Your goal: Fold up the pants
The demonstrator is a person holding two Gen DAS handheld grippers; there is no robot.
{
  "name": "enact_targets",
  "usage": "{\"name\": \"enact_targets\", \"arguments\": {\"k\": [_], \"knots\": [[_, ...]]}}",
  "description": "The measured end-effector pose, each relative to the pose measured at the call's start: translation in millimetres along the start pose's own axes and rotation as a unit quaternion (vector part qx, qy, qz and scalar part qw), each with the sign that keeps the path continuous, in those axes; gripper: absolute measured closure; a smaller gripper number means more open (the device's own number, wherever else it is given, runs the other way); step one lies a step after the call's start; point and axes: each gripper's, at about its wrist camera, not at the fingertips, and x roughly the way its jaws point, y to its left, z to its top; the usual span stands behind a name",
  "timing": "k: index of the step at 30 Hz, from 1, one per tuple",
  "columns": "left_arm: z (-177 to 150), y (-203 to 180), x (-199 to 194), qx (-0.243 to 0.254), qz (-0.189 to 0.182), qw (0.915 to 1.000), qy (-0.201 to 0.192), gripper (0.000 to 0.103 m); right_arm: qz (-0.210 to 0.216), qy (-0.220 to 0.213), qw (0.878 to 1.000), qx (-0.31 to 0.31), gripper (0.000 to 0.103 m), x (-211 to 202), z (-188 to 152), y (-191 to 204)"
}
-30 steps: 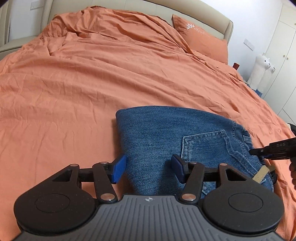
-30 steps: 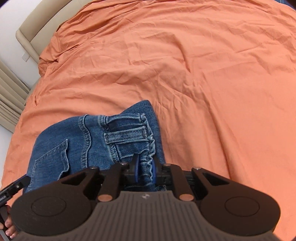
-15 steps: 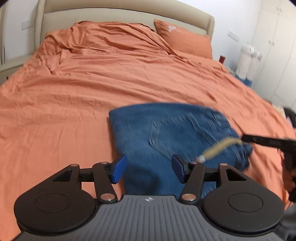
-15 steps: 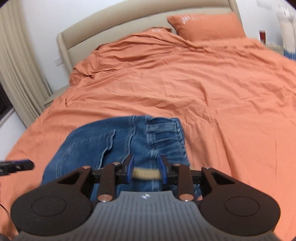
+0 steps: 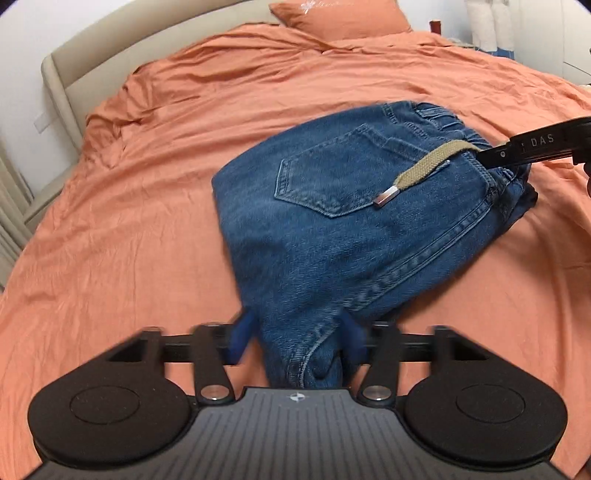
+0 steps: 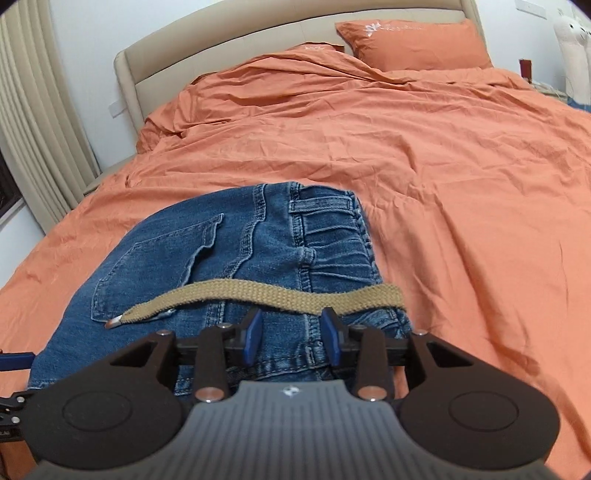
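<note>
Folded blue jeans [image 5: 332, 221] lie on the orange bed cover [image 5: 129, 221], back pocket up. A khaki belt strap [image 6: 258, 295] with a metal tip lies across them. My left gripper [image 5: 297, 339] is at the near corner of the jeans; its jaws are closing, with a bunched fold of denim pinched between the blue pads. My right gripper [image 6: 291, 332] sits at the waistband end, jaws opening. Denim lies between its pads [image 6: 330, 332] without being pressed. In the left wrist view the right gripper's black fingers [image 5: 517, 151] reach in beside the belt.
A beige headboard [image 6: 258, 33] and an orange pillow [image 6: 413, 44] are at the far end. Curtains [image 6: 33, 129] hang at the left. A white plush toy [image 6: 574, 44] stands at the far right. Rumpled orange cover surrounds the jeans.
The right gripper's jaws have opened and let go of the waistband. The left jaws have narrowed around the jeans' corner. Both hands shifted and rolled, and the belt strap now lies on top.
</note>
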Motion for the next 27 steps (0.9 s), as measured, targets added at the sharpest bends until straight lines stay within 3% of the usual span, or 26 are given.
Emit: {"name": "enact_targets", "arguments": {"k": [1, 4, 6, 9, 10, 12, 13, 15, 16, 18, 21, 23, 25, 27], "knots": [[-2.0, 1.2, -3.0, -0.009, -0.009, 0.9999, -0.005, 0.076, 0.000, -0.001, 1.000, 0.003, 0.069, 0.6, 0.0, -0.2], [-6.1, 5.4, -21.5, -0.019, -0.008, 0.9991, -0.037, 0.090, -0.003, 0.000, 1.000, 0.000, 0.069, 2.4, -0.6, 0.9], [-7.5, 13.4, -30.3, -0.034, -0.011, 0.9984, -0.044, 0.092, -0.003, 0.001, 1.000, -0.004, 0.069, 2.3, -0.9, 1.6], [-8.5, 26.1, -21.7, -0.067, -0.025, 0.9974, -0.002, 0.096, 0.001, 0.002, 1.000, -0.009, 0.069, 2.4, -2.0, 1.0], [-9.0, 30.5, -13.8, -0.080, -0.010, 0.9965, 0.025, 0.103, 0.003, 0.003, 1.000, -0.010, 0.069, 3.0, -2.6, 0.5], [-14.7, 44.5, 5.5, -0.109, 0.058, 0.9881, 0.092, 0.103, 0.000, 0.005, 1.000, -0.015, 0.069, 4.4, -3.5, -1.2], [-20.4, 60.6, 11.2, -0.157, 0.039, 0.9806, 0.111, 0.103, 0.000, 0.007, 1.000, -0.016, 0.070, 5.5, -3.5, -2.7], [-27.0, 85.2, 6.1, -0.234, -0.022, 0.9674, 0.094, 0.103, 0.007, 0.010, 1.000, -0.007, 0.070, 7.1, -2.4, -6.8], [-25.4, 88.5, -0.6, -0.240, -0.023, 0.9669, 0.083, 0.103, 0.009, 0.010, 1.000, -0.003, 0.070, 7.3, -1.9, -8.0], [-19.1, 82.1, -13.6, -0.214, -0.020, 0.9741, 0.071, 0.103, 0.012, 0.010, 1.000, -0.003, 0.070, 8.0, -1.7, -9.2], [-13.8, 64.3, -31.7, -0.170, -0.050, 0.9829, 0.050, 0.082, 0.016, 0.010, 1.000, 0.000, 0.069, 8.7, -1.8, -10.7], [-10.7, 46.7, -39.1, -0.117, -0.048, 0.9912, 0.038, 0.057, 0.019, 0.011, 1.000, 0.005, 0.069, 8.9, -1.2, -12.0], [-7.0, 28.1, -38.2, -0.062, -0.039, 0.9964, 0.044, 0.049, 0.022, 0.013, 1.000, 0.012, 0.069, 8.8, -0.6, -14.0], [-6.2, 16.0, -26.7, -0.024, -0.028, 0.9971, 0.068, 0.049, 0.026, 0.013, 0.999, 0.016, 0.069, 8.6, -0.3, -15.8]]}}
